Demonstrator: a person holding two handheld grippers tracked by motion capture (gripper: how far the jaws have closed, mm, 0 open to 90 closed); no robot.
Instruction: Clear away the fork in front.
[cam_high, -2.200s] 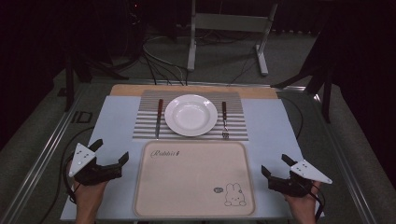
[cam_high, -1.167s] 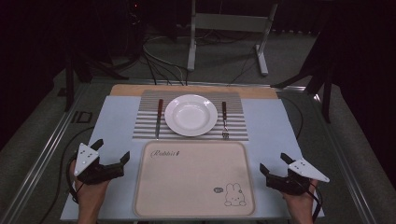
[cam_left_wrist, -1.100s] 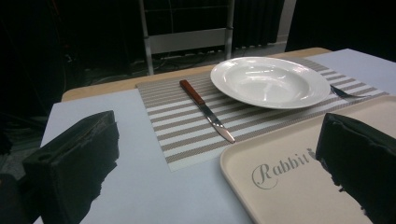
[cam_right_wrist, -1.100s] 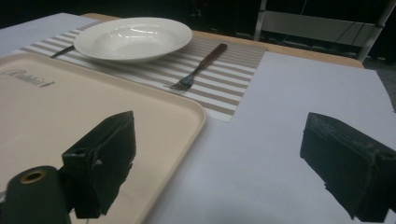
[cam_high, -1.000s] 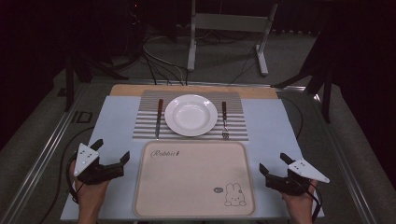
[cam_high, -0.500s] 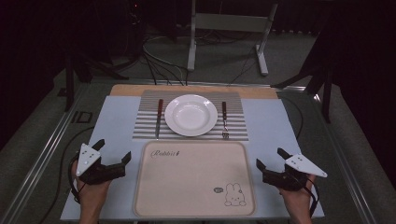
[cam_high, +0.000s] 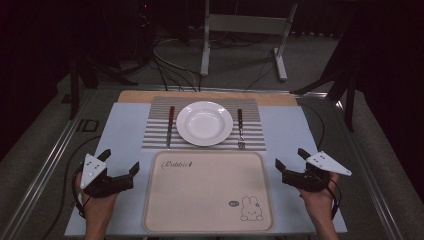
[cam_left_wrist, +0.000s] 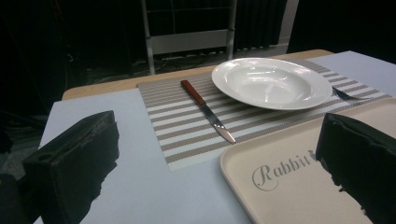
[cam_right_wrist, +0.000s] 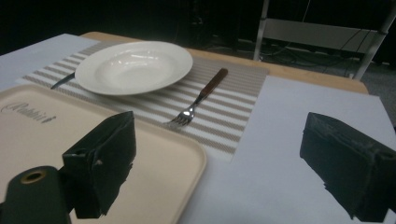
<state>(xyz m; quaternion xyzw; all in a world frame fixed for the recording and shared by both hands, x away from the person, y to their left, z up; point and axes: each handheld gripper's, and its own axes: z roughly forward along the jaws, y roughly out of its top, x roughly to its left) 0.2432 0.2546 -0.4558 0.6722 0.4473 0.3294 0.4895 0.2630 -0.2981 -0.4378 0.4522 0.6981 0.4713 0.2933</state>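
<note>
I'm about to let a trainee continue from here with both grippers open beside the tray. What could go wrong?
1. The tray lies flat on the table, so the left gripper and right gripper may struggle to get their fingers under its rim.
2. The tray's far edge nearly meets the placemat; pushing it forward could ruck the mat, disturbing the knife, fork and plate.

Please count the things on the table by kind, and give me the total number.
Plate: 1
Knife: 1
Fork: 1
Striped placemat: 1
Tray: 1
Total: 5
</note>
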